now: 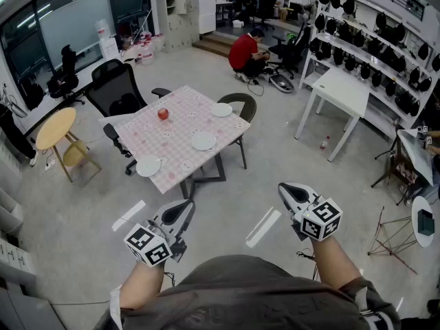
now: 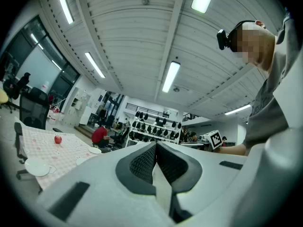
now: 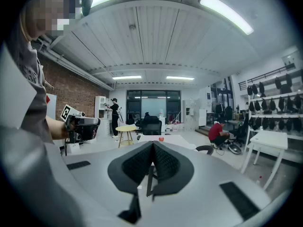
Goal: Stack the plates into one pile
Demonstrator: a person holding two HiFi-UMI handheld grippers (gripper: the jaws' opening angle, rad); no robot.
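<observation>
Three white plates lie apart on the checkered table (image 1: 180,143): a far plate (image 1: 221,110), a middle plate (image 1: 203,141) and a near plate (image 1: 148,166) at the front corner. A red apple (image 1: 163,114) rests on the cloth too. Both grippers hang well short of the table, over the floor, close to the person's body. My left gripper (image 1: 185,209) is shut with nothing in it, as its own view shows (image 2: 155,148). My right gripper (image 1: 284,189) is likewise shut and empty (image 3: 152,148). The near plate (image 2: 37,167) and apple (image 2: 57,139) appear low at left in the left gripper view.
Black office chairs (image 1: 117,91) stand behind and beside the table. A round yellow table (image 1: 55,129) is at left, a white table (image 1: 342,91) at right. A person in red (image 1: 244,52) crouches at the back. Helmet shelves (image 1: 375,40) line the right wall.
</observation>
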